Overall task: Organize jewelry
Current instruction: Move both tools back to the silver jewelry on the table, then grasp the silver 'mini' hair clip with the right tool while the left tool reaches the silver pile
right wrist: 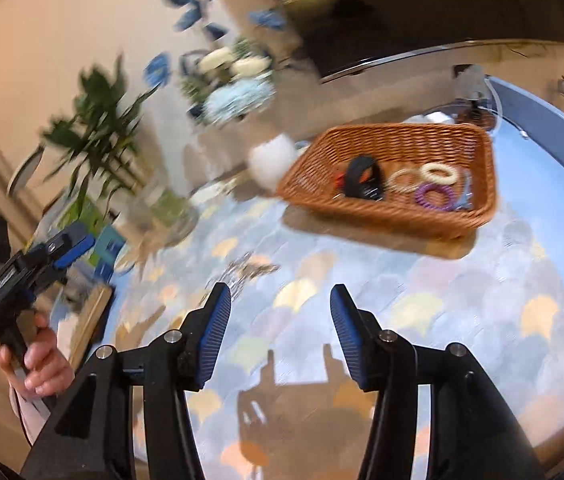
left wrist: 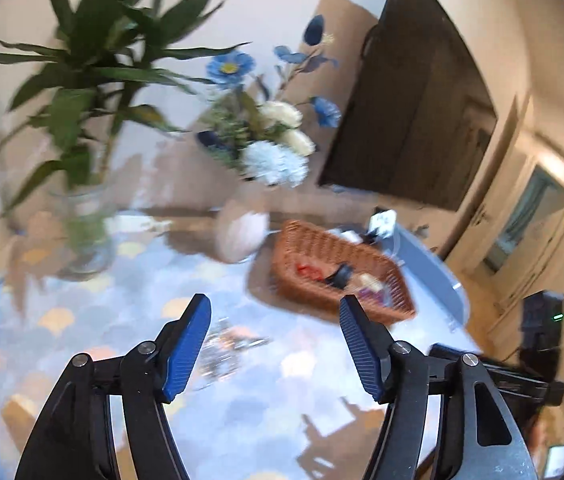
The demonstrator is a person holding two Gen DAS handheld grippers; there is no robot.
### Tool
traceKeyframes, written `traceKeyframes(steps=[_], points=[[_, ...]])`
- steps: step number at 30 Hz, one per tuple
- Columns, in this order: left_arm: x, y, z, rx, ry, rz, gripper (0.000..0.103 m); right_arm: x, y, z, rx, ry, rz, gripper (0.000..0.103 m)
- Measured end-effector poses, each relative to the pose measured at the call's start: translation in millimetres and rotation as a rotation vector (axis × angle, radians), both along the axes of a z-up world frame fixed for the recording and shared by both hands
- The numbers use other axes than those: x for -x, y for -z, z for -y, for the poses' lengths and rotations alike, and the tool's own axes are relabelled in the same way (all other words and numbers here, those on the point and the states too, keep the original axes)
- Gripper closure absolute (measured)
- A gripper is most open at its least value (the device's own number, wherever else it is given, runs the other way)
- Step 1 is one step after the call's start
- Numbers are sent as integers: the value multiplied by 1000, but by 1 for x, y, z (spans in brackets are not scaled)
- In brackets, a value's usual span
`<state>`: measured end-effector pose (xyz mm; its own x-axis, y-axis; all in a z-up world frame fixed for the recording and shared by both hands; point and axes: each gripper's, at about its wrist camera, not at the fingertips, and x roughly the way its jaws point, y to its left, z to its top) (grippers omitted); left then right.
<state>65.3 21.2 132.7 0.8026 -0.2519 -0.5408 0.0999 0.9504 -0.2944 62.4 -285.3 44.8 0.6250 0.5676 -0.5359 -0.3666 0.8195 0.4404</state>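
Both tongs gape wide, nothing in them: left gripper [left wrist: 275,314] and right gripper [right wrist: 280,300] above the patterned tablecloth [right wrist: 422,280]. Silvery jewelry [right wrist: 248,270] lies on it, blurred; rings [right wrist: 434,184] sit in the wicker basket [right wrist: 402,144].

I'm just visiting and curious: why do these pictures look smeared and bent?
Left wrist view: motion blur smears the flowers and basket; only the fingers stay sharp. Right wrist view: the fisheye lens bends the table edge, and the gripper's shadow falls on the tablecloth.
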Motion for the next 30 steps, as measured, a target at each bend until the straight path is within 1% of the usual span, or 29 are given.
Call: traceKeyframes(steps=[2,5,8,10,12,13,17,18,19,20,22,25,27,29,30], points=[[2,9,-6,-39,-13,-19,35,6,1,-14,41,-16,13,48],[-2,32,-15,-92,-23,-52,35,3,1,-38,136,-46,39,48],[-12,58,-24,-130,8,-99,35,-9,6,-61,208,-100,51,48],[-17,79,-30,-180,27,-141,35,-20,14,-76,269,-141,59,48],[-24,98,-32,-231,53,-184,38,-35,24,-88,329,-181,64,48],[-28,105,-31,-248,66,-198,43,-44,29,-93,352,-199,71,48],[-47,130,-20,-320,121,-231,46,-71,48,-108,398,-260,89,48],[-53,135,-16,-340,138,-239,47,-75,51,-112,406,-277,95,48],[-57,138,-14,-353,152,-243,52,-79,55,-117,418,-302,105,48],[-63,143,-13,-367,170,-247,53,-83,60,-124,434,-333,116,48],[-76,151,-13,-390,201,-256,53,-89,69,-138,477,-395,147,48],[-97,165,-20,-409,243,-277,53,-97,81,-154,546,-449,181,48],[-110,173,-27,-393,269,-294,53,-104,88,-159,574,-470,185,48],[-118,178,-29,-387,260,-294,53,-113,95,-160,584,-487,183,48],[-123,180,-30,-366,263,-294,53,-116,97,-161,586,-490,182,48]])
